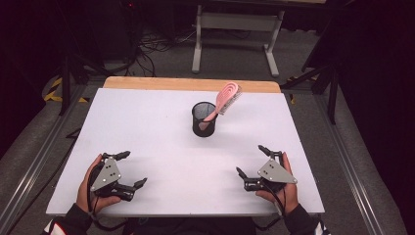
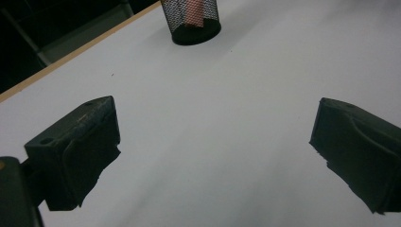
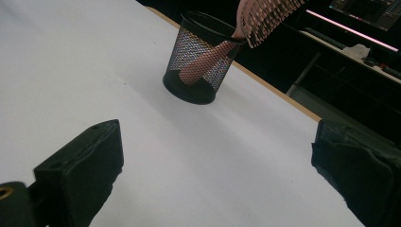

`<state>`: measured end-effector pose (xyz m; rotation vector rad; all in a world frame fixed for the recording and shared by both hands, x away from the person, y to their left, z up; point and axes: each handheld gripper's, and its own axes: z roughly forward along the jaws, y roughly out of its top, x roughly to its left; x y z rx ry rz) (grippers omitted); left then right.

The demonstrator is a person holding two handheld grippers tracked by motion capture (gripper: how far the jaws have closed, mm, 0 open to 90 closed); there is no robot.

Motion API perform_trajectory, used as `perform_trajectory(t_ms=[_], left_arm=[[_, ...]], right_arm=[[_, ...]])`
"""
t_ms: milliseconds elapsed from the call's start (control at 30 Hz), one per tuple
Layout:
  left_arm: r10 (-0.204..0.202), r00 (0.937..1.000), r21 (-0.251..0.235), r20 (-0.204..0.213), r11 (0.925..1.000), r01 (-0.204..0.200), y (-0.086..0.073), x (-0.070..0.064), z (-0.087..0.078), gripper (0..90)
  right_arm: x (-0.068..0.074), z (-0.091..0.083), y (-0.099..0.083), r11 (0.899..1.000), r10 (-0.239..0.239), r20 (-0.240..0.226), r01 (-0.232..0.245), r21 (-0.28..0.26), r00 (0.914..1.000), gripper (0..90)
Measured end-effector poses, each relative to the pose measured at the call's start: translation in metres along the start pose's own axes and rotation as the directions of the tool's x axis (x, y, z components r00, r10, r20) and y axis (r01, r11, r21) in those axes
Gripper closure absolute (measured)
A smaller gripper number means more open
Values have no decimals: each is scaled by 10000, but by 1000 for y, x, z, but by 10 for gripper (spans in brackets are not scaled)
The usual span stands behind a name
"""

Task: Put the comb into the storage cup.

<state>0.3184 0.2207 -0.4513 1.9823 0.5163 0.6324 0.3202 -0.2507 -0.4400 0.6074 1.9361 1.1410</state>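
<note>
Brush: pink hairbrush (image 1: 226, 98) stands handle-down in the cup, leaning w/ bristle head up & out over the rim toward the far right.
Cup: black mesh cup (image 1: 203, 119) upright on the tabletop (image 1: 161, 122), mid-far area, well apart from both grippers. Seen also in left gripper view (image 2: 191, 20) & right gripper view (image 3: 202, 57), pink handle visible thru the mesh.
L gripper: left gripper (image 1: 133, 169) near the front-left edge, held in a hand; fingers wide open, nothing betw. them, bare white surface below.
R gripper: right gripper (image 1: 250, 159) near the front-right edge, held in a hand; fingers wide open, holding nothing, pointed toward the cup.
Beyond: wooden strip along the far tabletop edge, floor w/ cables behind.
</note>
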Motion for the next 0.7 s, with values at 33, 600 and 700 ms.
perform_trajectory(t_ms=[33, 600, 700], left_arm=[[1, 10000, -18, 18, 10000, -1, 0, 0, 0, 32], [41, 10000, -21, -79, 10000, -42, 2, 1, 0, 34], [50, 9999, -24, -105, 10000, -50, 2, 0, 0, 34]], right_arm=[[1, 0, 0, 10000, -16, 27, 16, -3, 10000, 38], [4, 8, -3, 9979, 28, 302, -48, 649, 9995, 39], [5, 7, -2, 9982, 41, 322, -60, 593, 9995, 39]])
